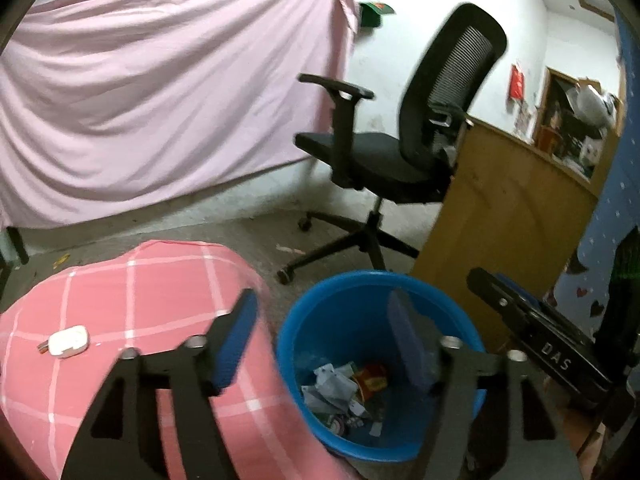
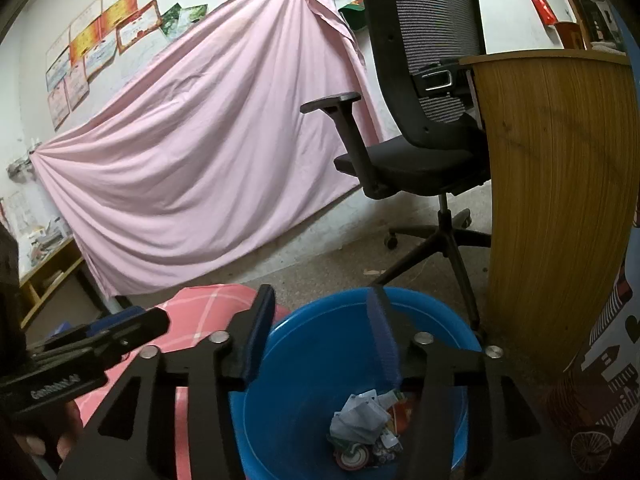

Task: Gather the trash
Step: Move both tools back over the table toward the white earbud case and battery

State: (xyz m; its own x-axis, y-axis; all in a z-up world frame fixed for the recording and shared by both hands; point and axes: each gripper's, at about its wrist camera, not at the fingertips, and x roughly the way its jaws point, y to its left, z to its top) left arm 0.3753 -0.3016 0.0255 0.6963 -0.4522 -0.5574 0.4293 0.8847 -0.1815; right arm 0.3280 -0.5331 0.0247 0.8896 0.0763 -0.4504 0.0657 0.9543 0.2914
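Note:
A blue trash bin (image 1: 352, 312) stands on the floor with crumpled paper and wrappers (image 1: 344, 392) at its bottom; it also shows in the right wrist view (image 2: 312, 344) with the same trash (image 2: 364, 420). My left gripper (image 1: 324, 340) is open and empty, hovering over the bin's left rim. My right gripper (image 2: 320, 340) is open and empty above the bin. The right gripper shows in the left wrist view (image 1: 520, 320) at the bin's right; the left gripper shows in the right wrist view (image 2: 100, 336) at the left.
A pink checked cushion (image 1: 132, 312) lies left of the bin with a small white case (image 1: 68, 342) on it. A black office chair (image 1: 400, 152) stands behind, beside a wooden desk panel (image 1: 500, 220). A pink sheet (image 1: 160, 100) hangs on the wall.

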